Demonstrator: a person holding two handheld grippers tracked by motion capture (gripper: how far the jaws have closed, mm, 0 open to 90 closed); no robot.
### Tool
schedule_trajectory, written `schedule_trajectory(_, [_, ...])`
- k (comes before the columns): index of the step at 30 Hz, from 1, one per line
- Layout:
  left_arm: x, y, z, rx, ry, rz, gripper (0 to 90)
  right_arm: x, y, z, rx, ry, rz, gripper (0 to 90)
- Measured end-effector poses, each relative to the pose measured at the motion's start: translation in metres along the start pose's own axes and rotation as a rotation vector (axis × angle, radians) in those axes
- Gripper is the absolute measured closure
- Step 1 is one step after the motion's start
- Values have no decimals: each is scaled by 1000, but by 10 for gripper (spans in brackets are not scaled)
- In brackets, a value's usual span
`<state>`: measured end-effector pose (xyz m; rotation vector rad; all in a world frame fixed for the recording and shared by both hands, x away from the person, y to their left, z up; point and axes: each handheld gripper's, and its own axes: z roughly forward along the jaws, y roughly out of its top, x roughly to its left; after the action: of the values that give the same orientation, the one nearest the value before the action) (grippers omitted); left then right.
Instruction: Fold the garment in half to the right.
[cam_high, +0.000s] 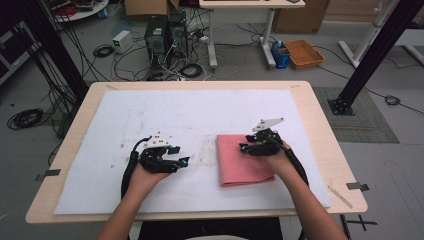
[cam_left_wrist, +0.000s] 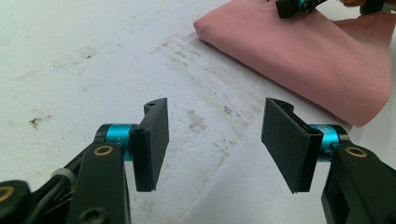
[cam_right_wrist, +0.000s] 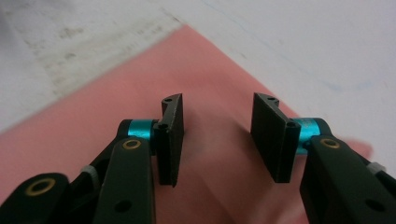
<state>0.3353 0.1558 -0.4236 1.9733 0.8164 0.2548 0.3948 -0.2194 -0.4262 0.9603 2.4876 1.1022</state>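
with the folded pink cloth (cam_high: 243, 161) lying on the counter (cam_high: 310, 100), my right gripper (cam_right_wrist: 217, 135) hangs open-jawed over its far corner, seemingly not touching, my left gripper (cam_left_wrist: 215, 140) open beside it; i'd pinch one layer squarely.

Two black hand-held grippers are carried on bare forearms; no sleeves are worn. The left gripper (cam_high: 181, 161) and right gripper (cam_high: 245, 148) are each topped by a grey three-cornered plate. Flat black fingers (cam_left_wrist: 150, 145) are mounted on turquoise collars. Brass-ringed screws are set in the arms. Black cables are trailed toward 6 o'clock.
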Motion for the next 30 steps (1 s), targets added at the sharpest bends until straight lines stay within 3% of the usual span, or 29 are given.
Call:
schedule_trajectory(5, [-3, 1, 3, 10, -14, 11, 416, -9, -13, -5, 5, -49, 27, 534])
schedule_trajectory(10, [-1, 1, 3, 1, -6, -1, 416, 1, -15, -31, -62, -50, 5, 522])
schedule_trajectory(15, [-1, 1, 1, -3, -7, 2, 416, 16, -33, -50, -41, -36, -33, 527])
schedule_trajectory(18, [-1, 1, 0, -5, -10, 1, 416, 21, -50, -56, -18, -24, -41, 661])
schedule_trajectory(22, [-1, 1, 1, -4, -7, 1, 416, 24, -71, -62, 3, -14, -6, 850])
schedule_trajectory(28, [-2, 2, 1, -6, -14, 0, 416, 23, -73, -83, -81, -2, 18, 871])
schedule_trajectory(30, [-1, 2, 1, -2, -11, 2, 416, 23, -76, -84, -73, -15, 25, 863])
